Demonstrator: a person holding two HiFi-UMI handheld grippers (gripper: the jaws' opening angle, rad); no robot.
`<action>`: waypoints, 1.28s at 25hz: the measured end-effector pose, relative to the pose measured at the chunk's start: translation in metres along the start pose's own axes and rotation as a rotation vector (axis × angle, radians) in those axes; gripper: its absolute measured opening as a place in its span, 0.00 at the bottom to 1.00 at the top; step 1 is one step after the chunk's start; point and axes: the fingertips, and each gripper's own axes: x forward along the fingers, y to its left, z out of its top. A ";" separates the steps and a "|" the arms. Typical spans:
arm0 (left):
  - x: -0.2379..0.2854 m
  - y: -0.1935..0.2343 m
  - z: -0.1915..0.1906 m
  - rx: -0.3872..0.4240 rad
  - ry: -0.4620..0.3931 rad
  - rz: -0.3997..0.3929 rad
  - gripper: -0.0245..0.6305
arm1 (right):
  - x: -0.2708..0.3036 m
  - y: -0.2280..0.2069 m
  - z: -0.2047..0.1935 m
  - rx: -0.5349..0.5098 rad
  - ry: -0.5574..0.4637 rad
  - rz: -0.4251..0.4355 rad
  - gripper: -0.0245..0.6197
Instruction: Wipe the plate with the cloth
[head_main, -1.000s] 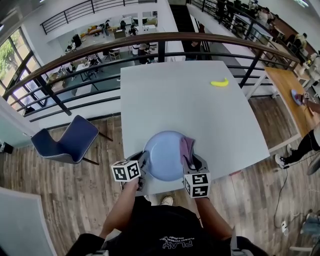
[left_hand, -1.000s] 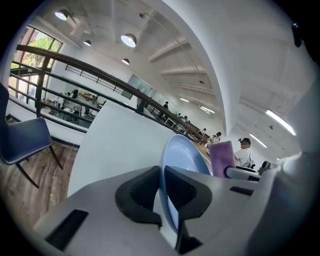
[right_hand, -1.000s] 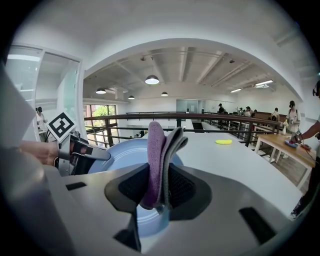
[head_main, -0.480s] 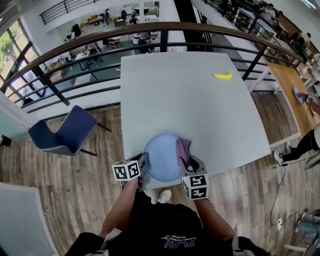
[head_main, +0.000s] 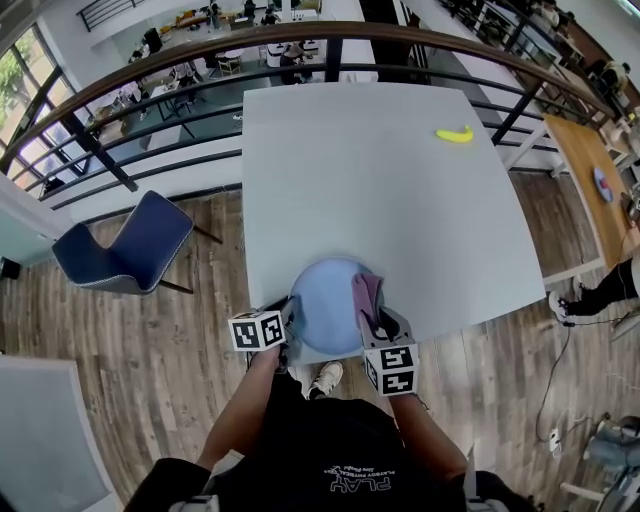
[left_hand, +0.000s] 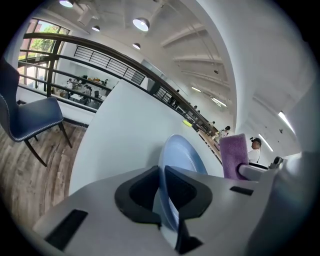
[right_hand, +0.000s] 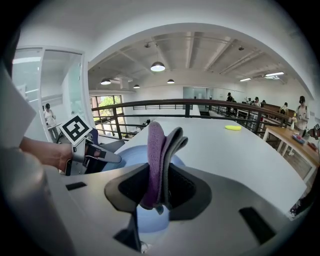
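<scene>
The plate (head_main: 325, 320), pale blue and round, sits at the near edge of the grey table (head_main: 380, 180), right in front of the person. The left gripper (head_main: 287, 326) has its fingers (left_hand: 137, 192) clenched on the plate's left rim, and the right gripper (head_main: 375, 325) pinches a folded purple cloth (head_main: 368, 298) that stands over the plate's right side. Whether the cloth touches the plate cannot be told. The rest of the table is open except for a yellow banana (head_main: 455, 134) near the far right corner, well apart from the plate. A dark railing (head_main: 300, 40) curves behind the table, a blue chair (head_main: 130, 250) stands on the wooden floor to the left, and a wooden table (head_main: 590, 165) stands off to the right. The head view shows the layout, but there the marker cubes (head_main: 255, 331) cover the fingers. The left gripper view shows the thin blue rim running between the two dark pads, with the cloth rising beyond it on the right. The right gripper view shows the cloth's folds squeezed upright between that gripper's fingers (right_hand: 130, 187), with the plate below them and the person's hand (right_hand: 47, 152) holding the left gripper on the far side of the plate.
</scene>
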 end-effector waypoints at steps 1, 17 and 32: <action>0.001 0.000 -0.001 0.001 0.004 0.004 0.11 | 0.001 0.000 -0.002 0.000 0.006 0.000 0.20; 0.017 0.011 -0.016 0.067 0.081 0.122 0.11 | 0.009 0.004 -0.006 0.007 0.013 0.018 0.20; 0.003 0.010 0.010 0.136 0.046 0.195 0.32 | 0.011 -0.001 0.004 0.026 -0.016 0.004 0.20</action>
